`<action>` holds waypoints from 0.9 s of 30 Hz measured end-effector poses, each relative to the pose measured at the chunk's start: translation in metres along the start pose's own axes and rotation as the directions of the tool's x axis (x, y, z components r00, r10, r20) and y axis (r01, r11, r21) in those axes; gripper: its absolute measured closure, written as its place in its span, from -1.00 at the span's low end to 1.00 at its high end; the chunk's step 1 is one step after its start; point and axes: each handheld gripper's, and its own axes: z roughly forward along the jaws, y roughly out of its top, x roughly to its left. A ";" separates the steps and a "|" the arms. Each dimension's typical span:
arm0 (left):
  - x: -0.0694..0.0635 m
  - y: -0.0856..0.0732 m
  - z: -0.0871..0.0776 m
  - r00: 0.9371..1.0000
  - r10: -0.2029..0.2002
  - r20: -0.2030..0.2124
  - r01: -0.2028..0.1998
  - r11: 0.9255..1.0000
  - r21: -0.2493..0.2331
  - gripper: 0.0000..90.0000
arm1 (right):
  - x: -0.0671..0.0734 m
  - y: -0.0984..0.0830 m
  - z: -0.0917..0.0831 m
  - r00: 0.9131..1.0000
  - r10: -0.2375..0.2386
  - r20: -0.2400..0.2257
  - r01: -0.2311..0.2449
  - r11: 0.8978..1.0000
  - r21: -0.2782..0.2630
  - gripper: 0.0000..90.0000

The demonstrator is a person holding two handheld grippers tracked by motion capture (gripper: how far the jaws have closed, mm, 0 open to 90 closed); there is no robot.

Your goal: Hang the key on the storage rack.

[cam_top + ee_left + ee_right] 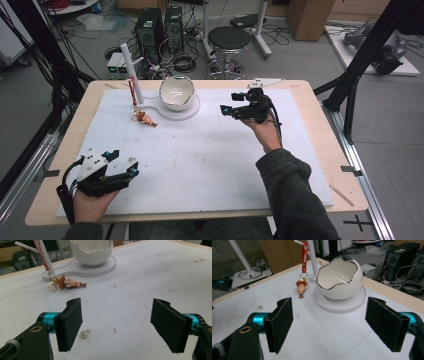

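Hovering over the white mat [200,160], left gripper [122,164] fingers spread wide, empty, right gripper [226,110] likewise.

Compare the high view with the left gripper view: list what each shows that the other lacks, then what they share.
High view alone: the right tool held open near the bowl, a black stool and computer towers on the floor. Left gripper view alone: dark smudges on the mat between the left tool's open jaws. Both: the egg-shaped bowl on its white base, and the cowboy keychain figure lying on the white mat.
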 end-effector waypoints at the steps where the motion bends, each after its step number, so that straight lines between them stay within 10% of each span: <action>1: 0.000 0.000 0.000 1.000 0.001 -0.001 -0.001 1.000 0.001 -0.43 | 0.000 -0.001 -0.001 1.000 0.003 0.003 -0.003 1.000 0.002 -0.53; 27: 0.000 0.000 0.001 1.000 0.004 -0.004 -0.004 1.000 0.009 -0.43 | 0.001 -0.035 -0.041 0.999 -0.003 0.051 0.003 1.000 -0.002 -0.62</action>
